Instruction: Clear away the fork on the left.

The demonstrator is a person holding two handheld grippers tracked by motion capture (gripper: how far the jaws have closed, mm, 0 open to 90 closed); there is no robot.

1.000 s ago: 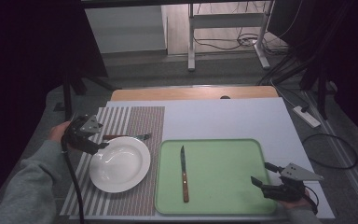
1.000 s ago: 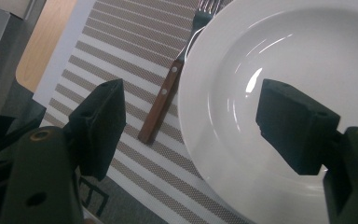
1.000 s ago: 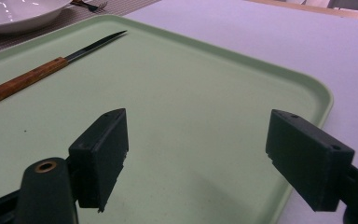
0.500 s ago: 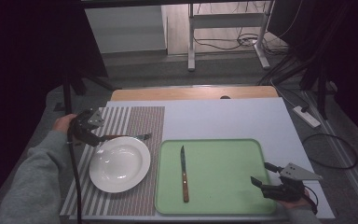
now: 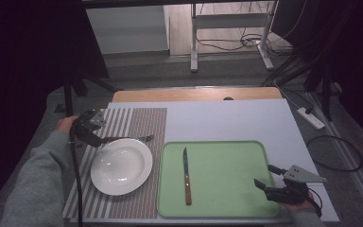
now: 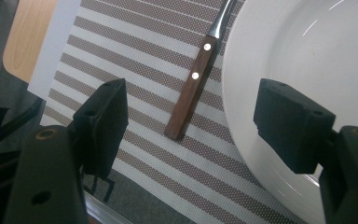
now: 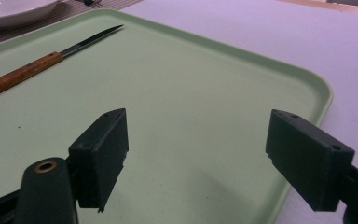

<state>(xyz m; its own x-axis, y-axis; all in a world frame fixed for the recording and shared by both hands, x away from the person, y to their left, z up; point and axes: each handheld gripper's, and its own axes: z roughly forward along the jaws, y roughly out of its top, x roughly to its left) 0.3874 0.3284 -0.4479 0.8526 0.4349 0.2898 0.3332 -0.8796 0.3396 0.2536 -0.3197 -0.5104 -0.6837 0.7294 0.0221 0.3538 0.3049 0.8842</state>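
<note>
Left gripper point(image 6: 191, 121) tilted down over fork point(image 6: 193, 86) – jaws wide, empty.

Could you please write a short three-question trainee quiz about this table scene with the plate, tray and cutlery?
1. True or false: the knife lies on the green tray.
2. What wooden-handled thing lies between the open jaws of the left gripper?
A. fork
B. spoon
C. whisk
3. Fill in: the white plate rests on the striped ____.

Key: 1 true. 2 A. 3 placemat.
</note>
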